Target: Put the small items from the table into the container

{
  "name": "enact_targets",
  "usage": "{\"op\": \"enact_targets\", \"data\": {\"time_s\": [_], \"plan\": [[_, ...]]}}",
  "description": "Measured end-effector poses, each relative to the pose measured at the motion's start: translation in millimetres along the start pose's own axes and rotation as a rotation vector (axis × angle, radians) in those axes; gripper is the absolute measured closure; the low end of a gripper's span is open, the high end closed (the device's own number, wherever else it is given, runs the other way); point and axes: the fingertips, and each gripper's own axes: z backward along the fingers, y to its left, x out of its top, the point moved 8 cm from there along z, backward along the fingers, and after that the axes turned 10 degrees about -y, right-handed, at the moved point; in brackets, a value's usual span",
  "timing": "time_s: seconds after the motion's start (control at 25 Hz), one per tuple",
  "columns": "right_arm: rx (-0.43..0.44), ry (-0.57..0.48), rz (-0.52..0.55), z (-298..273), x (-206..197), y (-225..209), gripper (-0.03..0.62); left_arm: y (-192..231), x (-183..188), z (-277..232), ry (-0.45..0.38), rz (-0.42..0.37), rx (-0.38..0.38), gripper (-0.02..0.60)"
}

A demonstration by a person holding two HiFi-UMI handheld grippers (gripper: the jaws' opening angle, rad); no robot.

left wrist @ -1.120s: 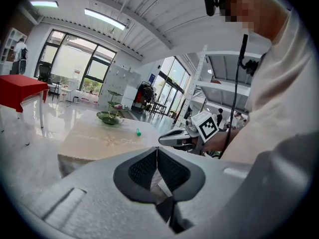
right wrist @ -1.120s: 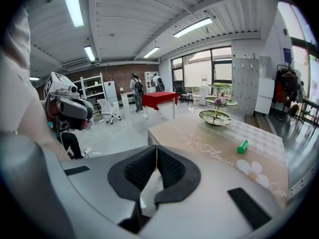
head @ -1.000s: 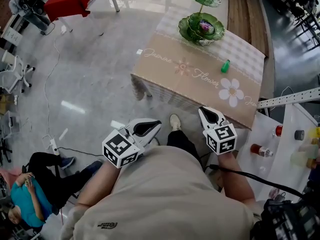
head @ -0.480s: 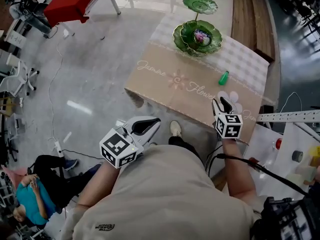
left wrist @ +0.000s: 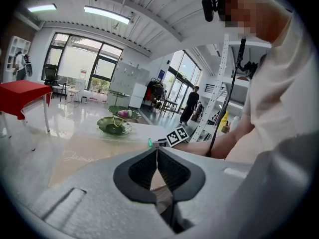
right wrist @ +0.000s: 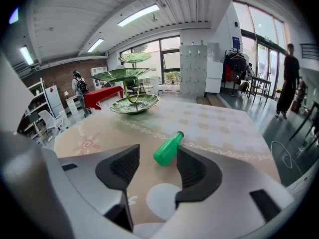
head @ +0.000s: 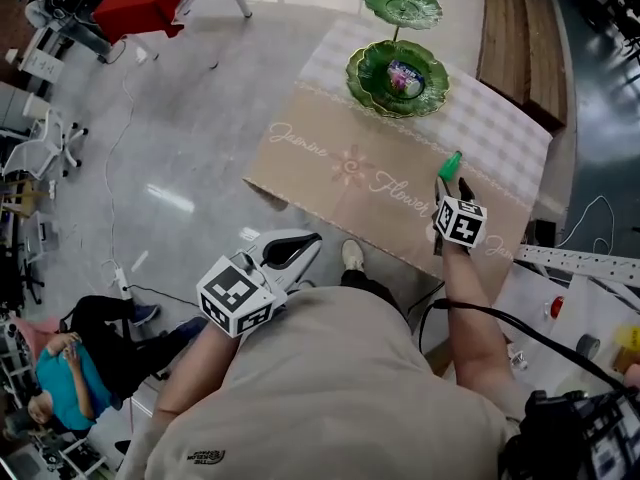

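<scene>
Green bottle (right wrist: pixel 167 151) lies on its side on the bench (head: pixel 330 128), with its wide base in the gap at the tips of your right tongs (head: pixel 452 183) and its dark-capped neck pointing away from them. The jaws of those tongs are opening with the bottle between them. It sits closer to the right-hand jaw, and neither pad is pressing on it, so you have no grip yet. Well ahead of your right tongs and a little to their left stands the tiered green dish (head: pixel 365 73). A small pink item (head: pixel 405 74) rests in its lower tier. Your left tongs (head: pixel 300 250) are closed tip to tip with nothing between them. You hold them close to your body, off the bench's near edge and over the floor (head: pixel 180 168), well apart from the bottle.
</scene>
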Motion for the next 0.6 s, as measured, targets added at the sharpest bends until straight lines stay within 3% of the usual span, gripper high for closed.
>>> {"op": "enact_targets", "data": {"time_s": [0.16, 0.6], "plan": [[-0.028, 0.018, -0.069, -24.1, -4.5, -9.5, 0.349, 2.3, 2.3, -9.5, 0.008, -0.002, 0.033, 0.574], [-0.038, 0.073, -0.099, -50.8, -12.8, -17.9, 0.347, 1.9, 9.7, -15.6, 0.006, -0.03, 0.1, 0.574]]}}
